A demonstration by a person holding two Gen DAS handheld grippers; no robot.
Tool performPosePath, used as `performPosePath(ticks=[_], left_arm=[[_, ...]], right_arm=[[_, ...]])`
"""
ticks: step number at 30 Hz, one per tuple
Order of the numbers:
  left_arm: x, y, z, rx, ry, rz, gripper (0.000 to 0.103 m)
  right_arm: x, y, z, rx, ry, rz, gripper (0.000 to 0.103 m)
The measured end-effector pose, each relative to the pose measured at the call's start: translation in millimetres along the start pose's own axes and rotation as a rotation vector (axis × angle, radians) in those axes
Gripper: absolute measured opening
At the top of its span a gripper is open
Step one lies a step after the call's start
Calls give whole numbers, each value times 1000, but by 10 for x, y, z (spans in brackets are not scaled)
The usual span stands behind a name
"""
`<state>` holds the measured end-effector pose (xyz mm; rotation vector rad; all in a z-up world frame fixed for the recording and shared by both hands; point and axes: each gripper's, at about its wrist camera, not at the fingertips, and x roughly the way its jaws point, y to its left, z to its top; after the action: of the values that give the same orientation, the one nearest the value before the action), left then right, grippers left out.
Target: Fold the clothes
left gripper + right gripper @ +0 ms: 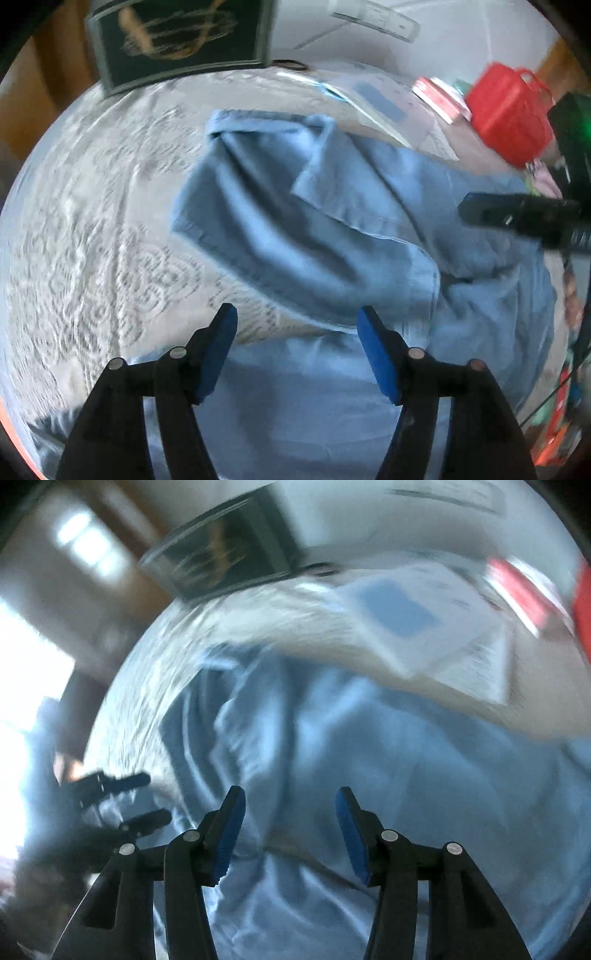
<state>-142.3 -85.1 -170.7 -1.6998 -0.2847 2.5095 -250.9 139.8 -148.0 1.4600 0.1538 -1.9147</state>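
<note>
Blue cloth fills most of both views: a light blue garment (332, 221) lies rumpled on a table covered with a pale lace-patterned cloth (92, 240). In the left wrist view the left gripper (297, 321) hangs above the near part of the garment with its jaws apart and nothing between the blue pads (376, 354); a folded flap of the fabric lies just beyond the fingertips, and smoother blue cloth spreads beneath and between the fingers. To the left of that gripper the lace cloth is bare. The right gripper (517, 214) shows at the right edge of that view as a dark, blurred shape over the garment's far right side. In the right wrist view the right gripper (290, 801) is likewise spread open, its pads (351, 834) clear of the fabric, with the garment (369, 757) lying under and ahead of it in loose folds; the picture is heavily smeared. The left gripper (144, 797) appears there at the lower left, two dark fingers parted over the garment's edge, with a hand (68, 766) behind it. Beyond the garment sit a dark framed picture (177, 40) leaning at the table's back, some papers (388, 107), and a red basket (513, 110) at the far right.
</note>
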Motion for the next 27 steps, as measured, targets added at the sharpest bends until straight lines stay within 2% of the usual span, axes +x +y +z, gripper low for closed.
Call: performPosePath(ticks=[4,7,10,12,15,16,17,18,19,20,21,23,24,26,27], left_arm=[[-83,241,-2,-75,-20,9,67],[-146,311,18,-81,-32,27,67],[-161,347,82,-87,-38,27,67],[-171,338,148,-85,-49,21,67],[-165,238,302,-73,-62,-8,67],[-160,185,360,-69,-66,-21,67],[-154,126,419,-63,-70,-37,67],[-143,43,478,-54,-75,-57,67],[-127,-45,521,-40,-76,-72,67],[-97,-151,562,-20,-75,-79,69],[-46,-282,605,6,-70,-80,78],[60,-543,688,54,-59,-83,84],[140,-669,714,64,-49,-80,84],[299,-923,766,84,-28,-75,84],[379,-1049,791,94,-18,-72,84]], right_arm=[[345,341,120,-110,30,-47,72],[606,474,110,-196,62,-150,71],[775,531,54,-274,63,-272,8],[644,328,119,-127,-20,-206,8],[344,-376,56,294,-141,29,14],[291,-607,-32,416,-161,99,25],[257,-838,-157,532,-168,159,32],[224,-991,-268,594,-170,189,52],[187,-1118,-369,639,-172,210,60],[109,-1217,-471,654,-182,207,60],[17,-1275,-545,643,-190,184,60],[-173,-1368,-673,606,-196,120,59],[-273,-1414,-734,582,-194,80,55],[-436,-1482,-875,547,-190,-2,37],[-513,-1536,-944,542,-190,-31,36]])
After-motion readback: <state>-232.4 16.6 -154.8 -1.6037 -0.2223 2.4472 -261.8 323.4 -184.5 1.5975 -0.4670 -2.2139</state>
